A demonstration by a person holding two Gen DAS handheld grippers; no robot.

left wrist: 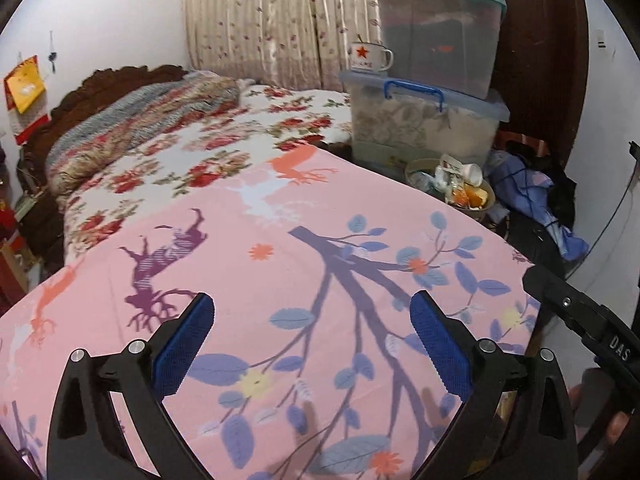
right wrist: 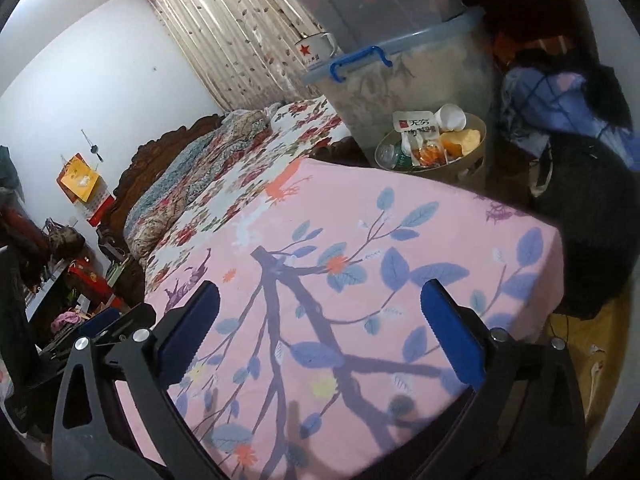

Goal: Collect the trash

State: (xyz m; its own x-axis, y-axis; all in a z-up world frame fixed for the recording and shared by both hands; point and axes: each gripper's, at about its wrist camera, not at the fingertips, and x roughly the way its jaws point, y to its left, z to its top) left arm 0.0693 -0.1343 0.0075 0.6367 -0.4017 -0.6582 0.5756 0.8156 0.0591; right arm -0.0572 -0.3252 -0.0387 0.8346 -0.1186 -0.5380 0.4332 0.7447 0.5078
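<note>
**Both jaws wide and empty over the pink sheet**

While I hold both tools above the pink sheet (left wrist: 280, 280), nothing sits between either pair of blue pads. My left gripper (left wrist: 312, 340) has its jaws spread wide over the printed branch and leaves, gripping nothing. Far left in that view, a wooden headboard (left wrist: 120, 80) backs a bed with a floral blanket (left wrist: 224, 140) and a folded quilt (left wrist: 152, 116). A patterned curtain (left wrist: 280, 20) hangs behind. Further right, a white mug with a red star (left wrist: 368, 56) stands on the lid of the lower storage box (left wrist: 424, 128), beside the teal-lidded box (left wrist: 440, 32) stacked on it. At the foot of those boxes, past the far edge of the sheet, sits the trash basket (right wrist: 476, 160), filled with wrappers, a white cup (right wrist: 452, 118) and orange peel. Right of it lies a heap of blue and dark clothes (right wrist: 560, 92). My right gripper (right wrist: 320, 324) is likewise wide apart and empty, hovering over the sheet, well short of the basket.
</note>
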